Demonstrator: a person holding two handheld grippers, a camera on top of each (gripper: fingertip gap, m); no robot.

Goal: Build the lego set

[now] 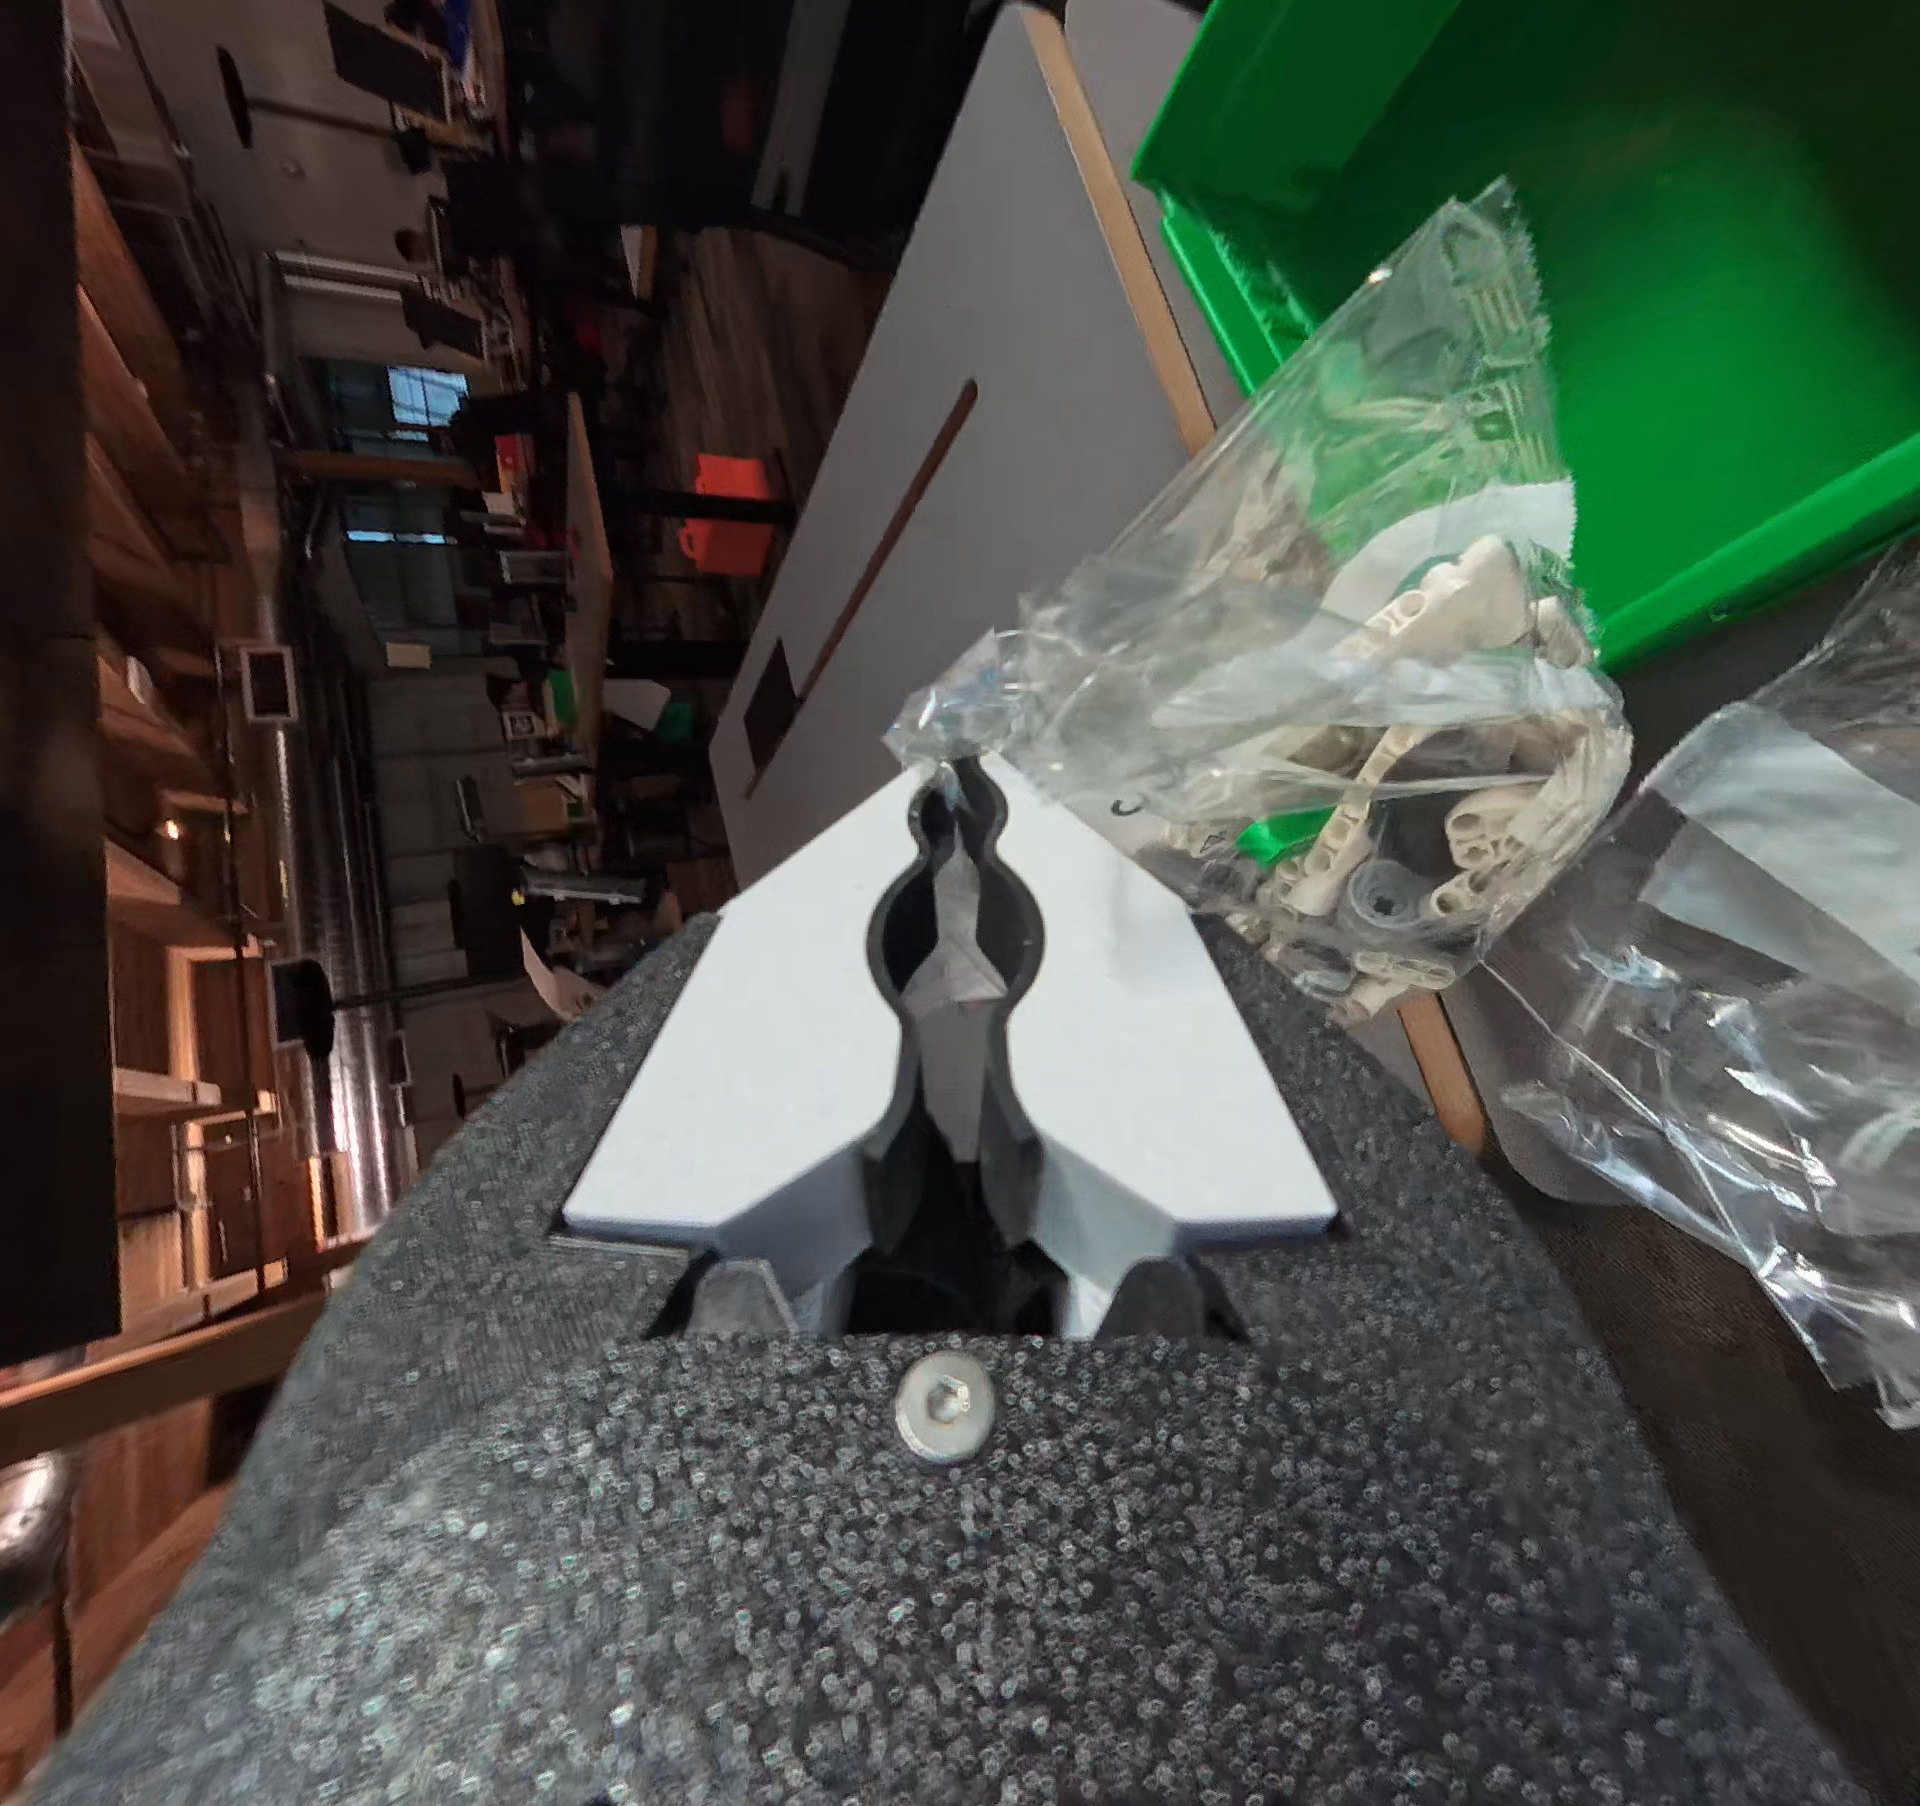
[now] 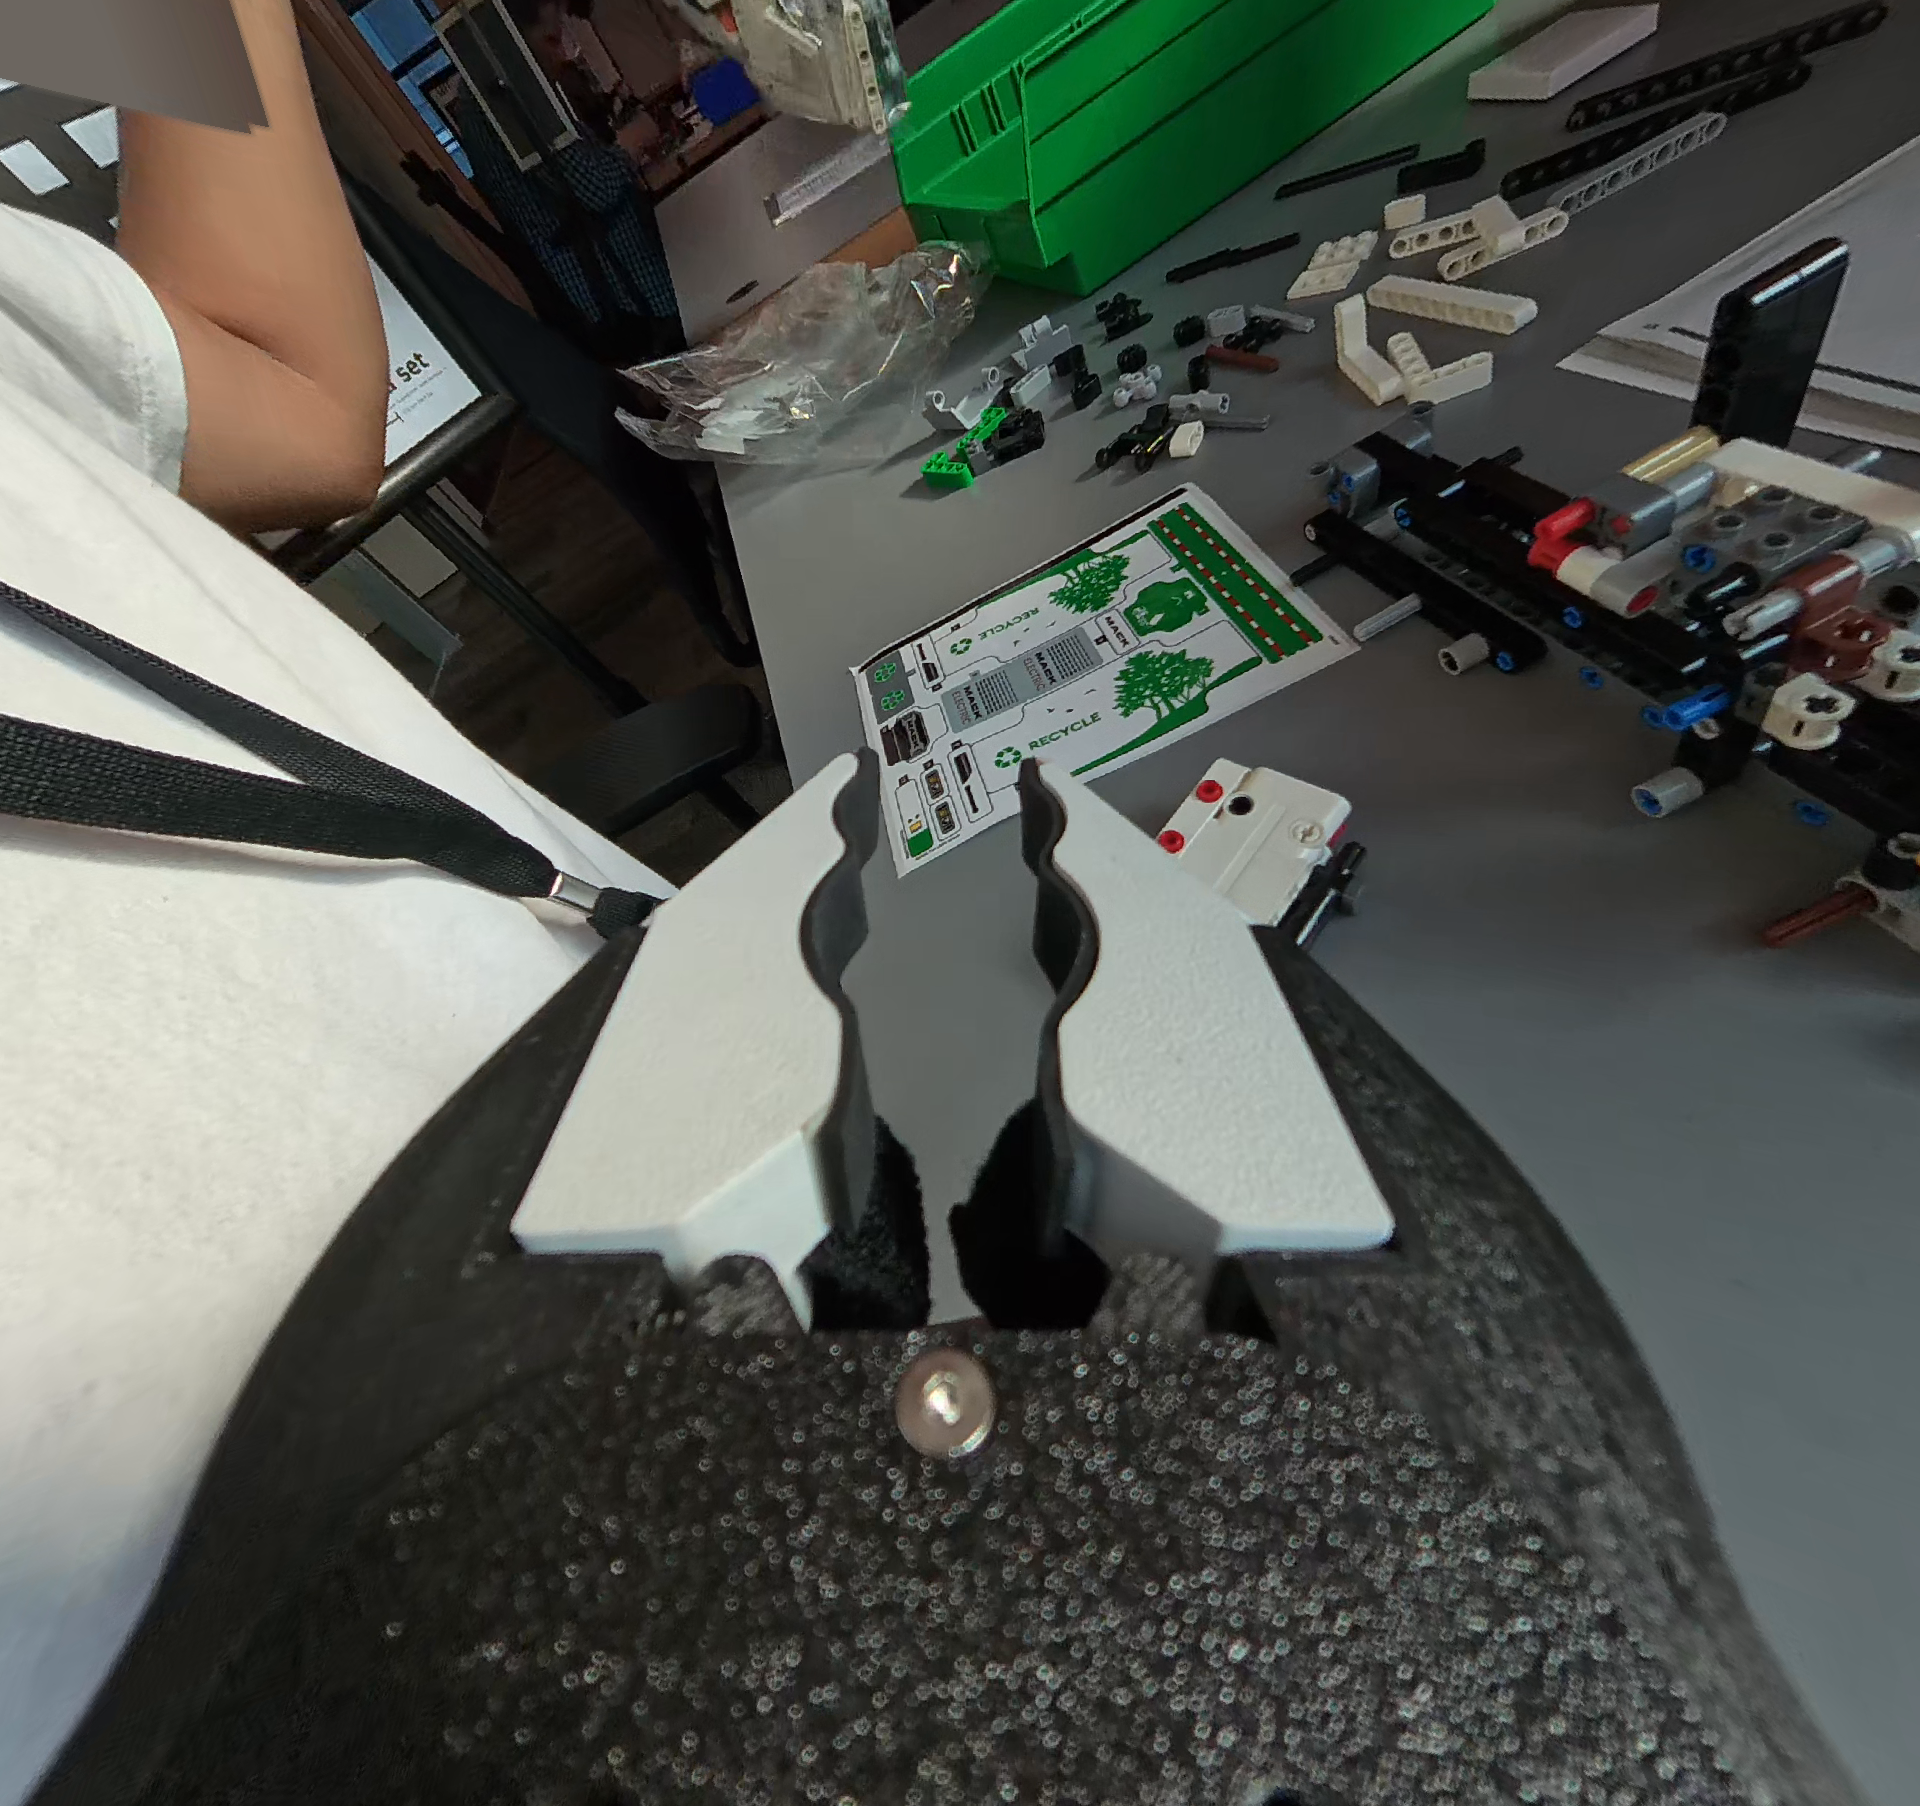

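1. Clear plastic bag (image 1: 1299,717) of pale building pieces, dangling beside the green bin (image 1: 1662,250): crinkly, slippery, bottom-heavy.
2. Left gripper (image 1: 961,769) fingers clenched on its twisted corner.
3. Second clear bag (image 1: 1714,1081) crowding close alongside.
4. Right gripper (image 2: 945,769) fingers parted, bare, above the worktop (image 2: 1455,1237), sticker sheet (image 2: 1101,655) and white block (image 2: 1257,837) near.

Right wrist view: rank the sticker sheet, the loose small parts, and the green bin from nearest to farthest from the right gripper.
1. Sticker sheet: flat on the grey table, just past the open right gripper.
2. Loose small parts: scattered farther up the table, beyond the sheet.
3. Green bin: farthest, at the back of the table, top centre.
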